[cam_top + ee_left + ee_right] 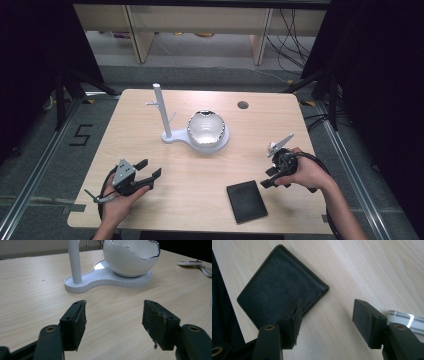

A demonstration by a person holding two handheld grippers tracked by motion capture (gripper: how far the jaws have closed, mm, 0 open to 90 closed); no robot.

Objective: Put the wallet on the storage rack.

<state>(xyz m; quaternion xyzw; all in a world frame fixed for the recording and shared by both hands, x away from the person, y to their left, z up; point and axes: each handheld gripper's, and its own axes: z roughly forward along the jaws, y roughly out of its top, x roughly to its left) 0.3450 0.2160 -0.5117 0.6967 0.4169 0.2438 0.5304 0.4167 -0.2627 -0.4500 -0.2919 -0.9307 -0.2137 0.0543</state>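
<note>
A black leather wallet [246, 201] lies flat near the table's front edge, right of centre. My right gripper [266, 178] is held just right of it, open, jaws pointing toward the wallet. In the right gripper view the wallet [282, 295] lies ahead and left of the open gripper [327, 315], with one corner reaching in front of the left jaw and nothing between the pads. My left gripper [150, 168] rests open at the front left. Its own view shows the open gripper [115, 315] empty over bare wood, facing a white stand [105, 277].
The white stand [172, 137] has an upright post [161, 107] and carries a white bowl [206, 129] at the table's middle back. A small white and silver object [190, 263] lies on the table, and a similar silver-white one [404, 320] lies by my right gripper. A round hole [243, 105] is at the back.
</note>
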